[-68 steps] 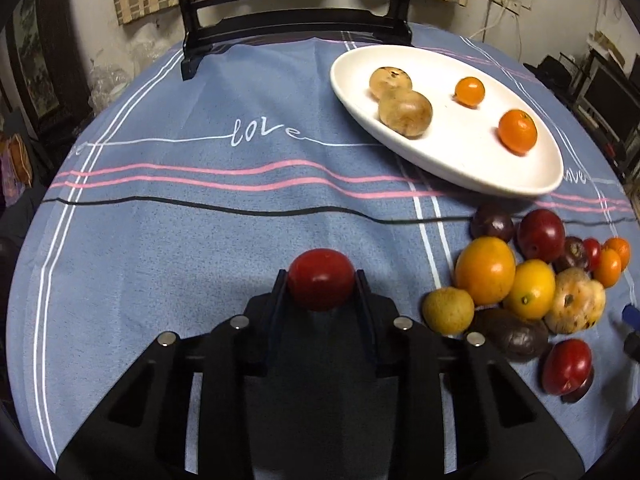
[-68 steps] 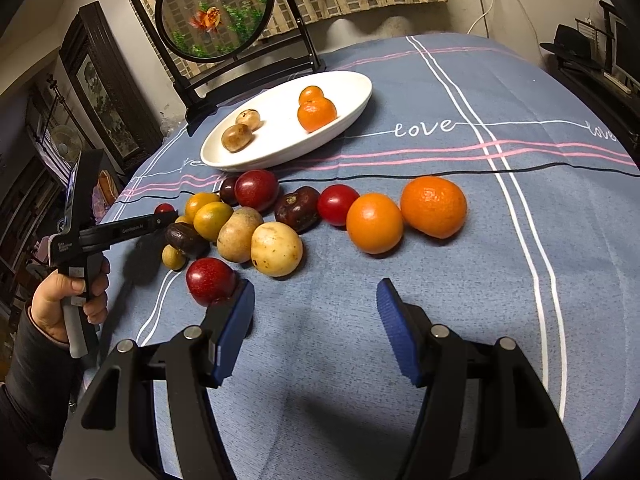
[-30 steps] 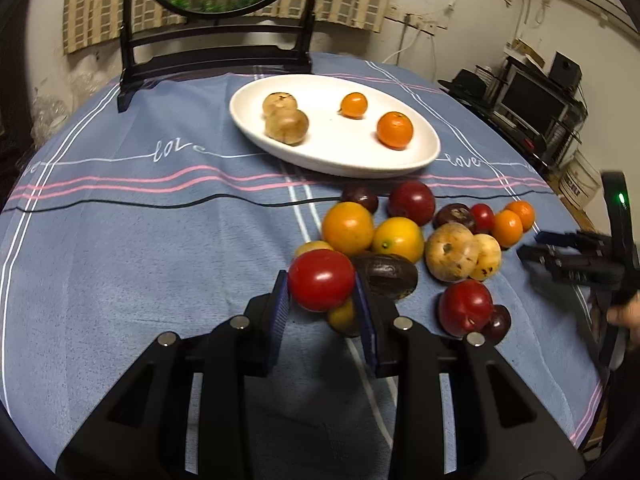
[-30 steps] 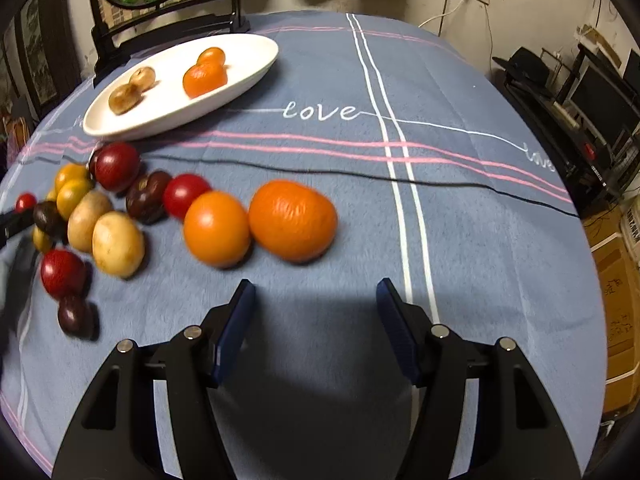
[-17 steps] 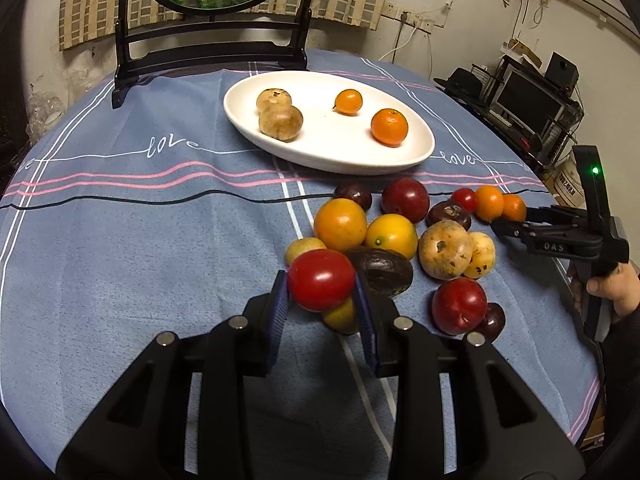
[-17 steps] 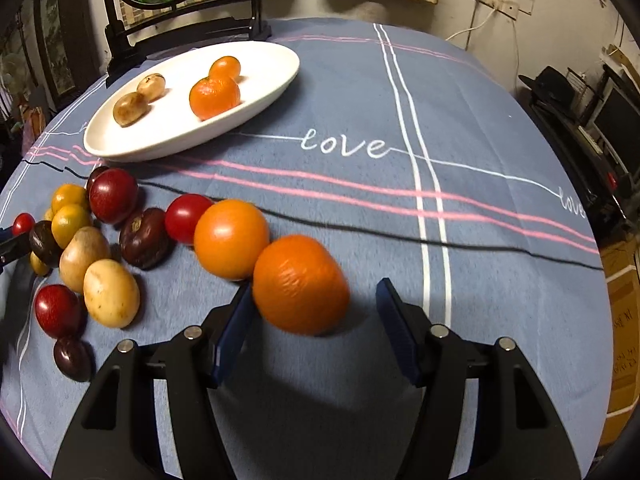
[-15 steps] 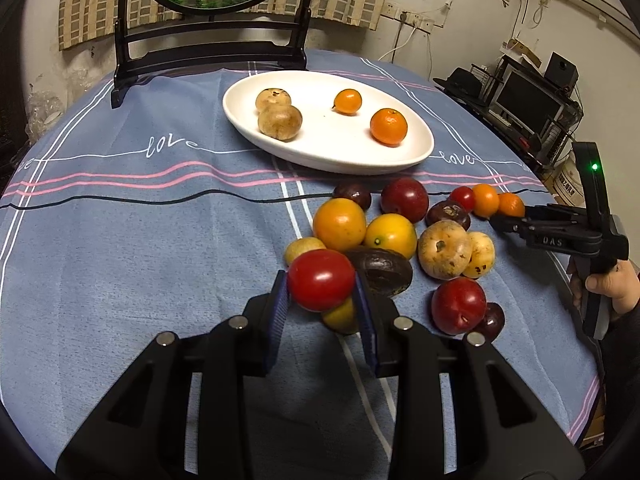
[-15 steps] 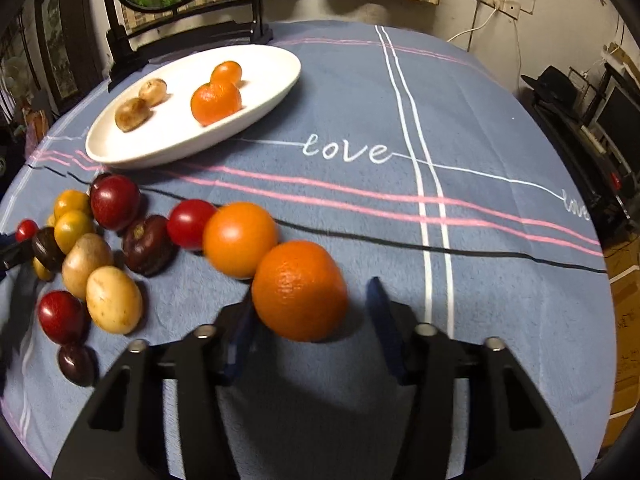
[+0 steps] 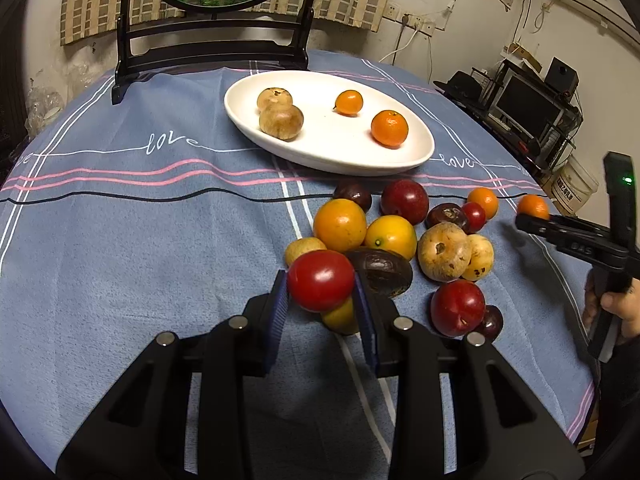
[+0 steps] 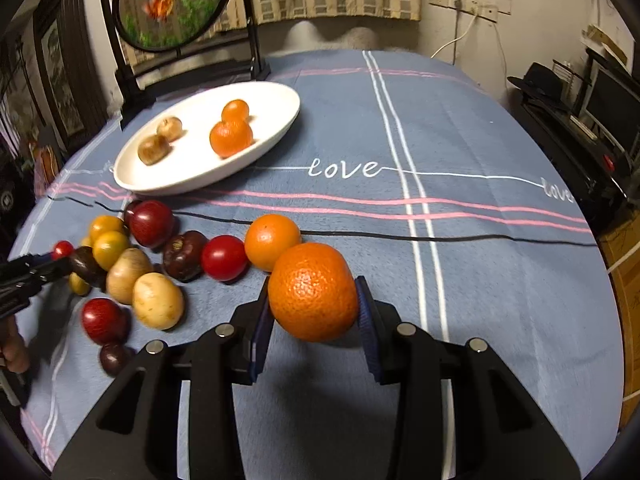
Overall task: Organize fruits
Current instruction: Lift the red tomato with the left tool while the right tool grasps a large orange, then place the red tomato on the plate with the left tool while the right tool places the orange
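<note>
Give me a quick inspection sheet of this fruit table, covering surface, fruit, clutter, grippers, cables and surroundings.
Surface: blue tablecloth, striped, "love" lettering.
Job's things: white plate holds two brown fruits and two small oranges; loose pile of red, orange, yellow and dark fruit lies in front of it.
Clutter: nothing seen.
Grippers: left gripper shut on a tomato; right gripper shut on an orange.
Cables: white cord hangs from a wall socket.
Surroundings: round picture on a dark stand behind the plate; monitor at right.

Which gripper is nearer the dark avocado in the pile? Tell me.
Left. The left gripper, shut on a red tomato, sits right beside the dark avocado. The right gripper, holding an orange, is across the pile.
</note>
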Tool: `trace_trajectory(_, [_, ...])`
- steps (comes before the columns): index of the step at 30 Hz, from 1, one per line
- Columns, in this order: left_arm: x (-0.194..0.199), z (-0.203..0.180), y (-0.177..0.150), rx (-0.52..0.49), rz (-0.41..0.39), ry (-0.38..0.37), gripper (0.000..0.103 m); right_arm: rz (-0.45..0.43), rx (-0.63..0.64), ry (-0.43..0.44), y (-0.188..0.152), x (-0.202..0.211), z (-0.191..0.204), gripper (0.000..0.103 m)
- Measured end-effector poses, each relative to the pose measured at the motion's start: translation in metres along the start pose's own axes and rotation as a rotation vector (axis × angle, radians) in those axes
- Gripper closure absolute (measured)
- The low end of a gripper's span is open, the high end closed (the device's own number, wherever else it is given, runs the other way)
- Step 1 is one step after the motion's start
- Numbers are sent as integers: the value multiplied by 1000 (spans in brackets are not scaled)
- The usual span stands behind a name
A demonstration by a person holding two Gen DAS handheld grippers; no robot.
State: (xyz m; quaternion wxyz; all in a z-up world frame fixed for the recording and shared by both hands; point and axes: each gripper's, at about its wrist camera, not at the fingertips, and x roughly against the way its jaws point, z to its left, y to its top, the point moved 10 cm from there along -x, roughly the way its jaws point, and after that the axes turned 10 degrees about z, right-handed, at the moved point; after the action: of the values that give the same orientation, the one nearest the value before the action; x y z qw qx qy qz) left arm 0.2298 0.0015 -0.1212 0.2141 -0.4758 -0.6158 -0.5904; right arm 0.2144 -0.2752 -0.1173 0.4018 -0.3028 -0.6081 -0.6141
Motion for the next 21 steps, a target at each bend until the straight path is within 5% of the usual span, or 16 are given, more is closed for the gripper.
trace_trajectory(15, [31, -6, 9, 4, -56, -10, 70, -78, 38, 123, 1, 43, 35, 64])
trace_trajectory(21, [45, -19, 37, -33, -71, -11, 70, -107, 85, 160, 18, 52, 54, 64])
